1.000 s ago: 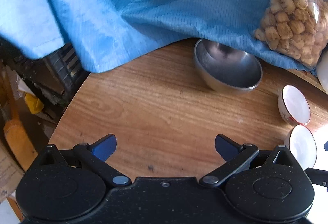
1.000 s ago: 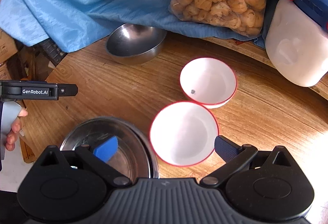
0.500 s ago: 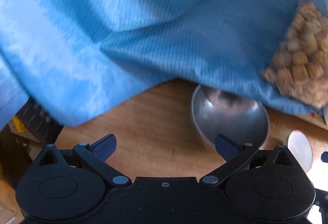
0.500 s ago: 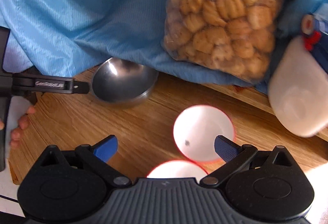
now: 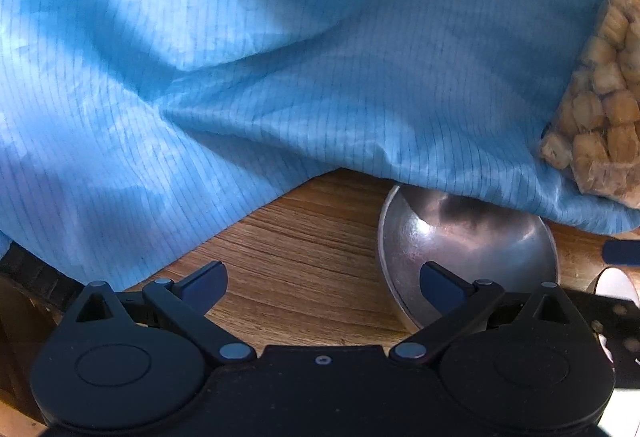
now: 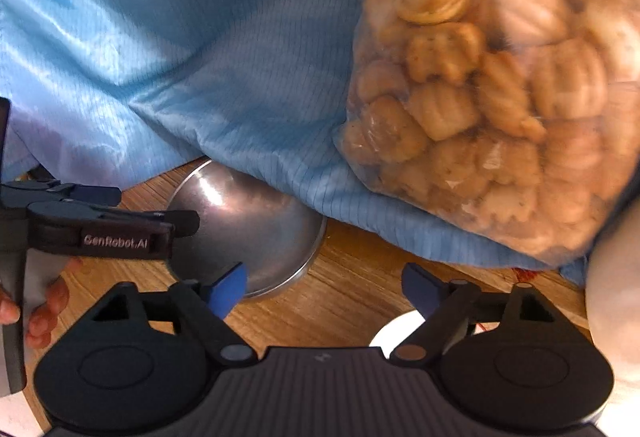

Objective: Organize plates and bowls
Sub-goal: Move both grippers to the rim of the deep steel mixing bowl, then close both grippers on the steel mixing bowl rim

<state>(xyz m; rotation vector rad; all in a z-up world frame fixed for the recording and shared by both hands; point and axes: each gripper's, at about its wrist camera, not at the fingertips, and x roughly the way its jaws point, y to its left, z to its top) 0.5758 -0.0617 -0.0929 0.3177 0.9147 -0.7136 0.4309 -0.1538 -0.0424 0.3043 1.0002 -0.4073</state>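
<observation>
Wood-grain surface [image 5: 304, 257] carries a steel bowl [image 5: 468, 261] half tucked under blue cloth [image 5: 280, 77] draped over its far edge, so both grippers, left [image 5: 322, 279] wide and right [image 6: 324, 287] just narrowing, both empty, flank it.

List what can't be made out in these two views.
- Steel bowl: far rim hidden under the blue cloth in both views; near edge behind the left gripper.
- White bowl: only a sliver shows in the right view, behind the right gripper.
- White jug: cut off by the right edge.
- Snack bag: blurred, top cut off.
</observation>
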